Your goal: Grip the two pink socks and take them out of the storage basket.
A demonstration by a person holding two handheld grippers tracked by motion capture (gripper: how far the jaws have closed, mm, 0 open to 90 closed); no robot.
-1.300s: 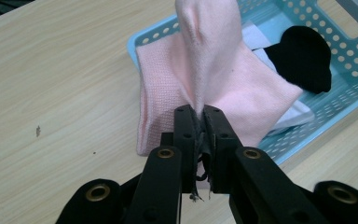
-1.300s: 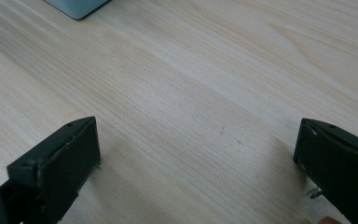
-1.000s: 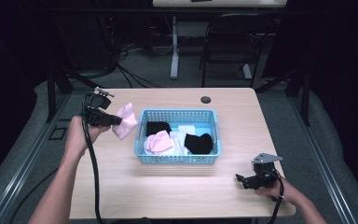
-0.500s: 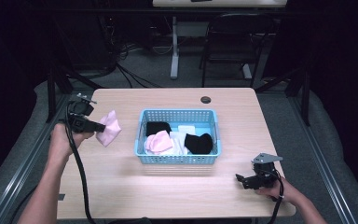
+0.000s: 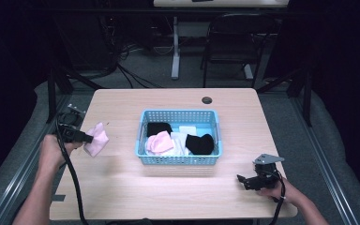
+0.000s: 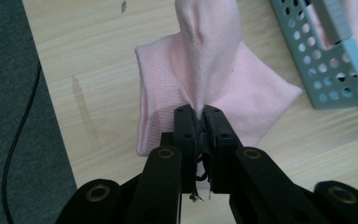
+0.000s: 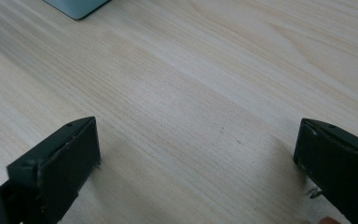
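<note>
At the table's left edge, my left gripper (image 6: 198,122) is clamped on 1 fold of the pale pink knitted sock (image 6: 205,88), which touches the light wooden table (image 5: 178,197) beside the blue perforated plastic basket (image 5: 178,159). Risk: the thin pinch slips, dropping it early. My right gripper (image 7: 196,158) rests with jaws spread, holding nothing.

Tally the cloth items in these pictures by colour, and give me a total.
Pink: 2, one clamped in the left gripper over the table as the pink cloth, one pink piece in the blue basket.
Black: 2, a black piece and another black piece.
White: 1, the white piece.
Total: 5.
</note>
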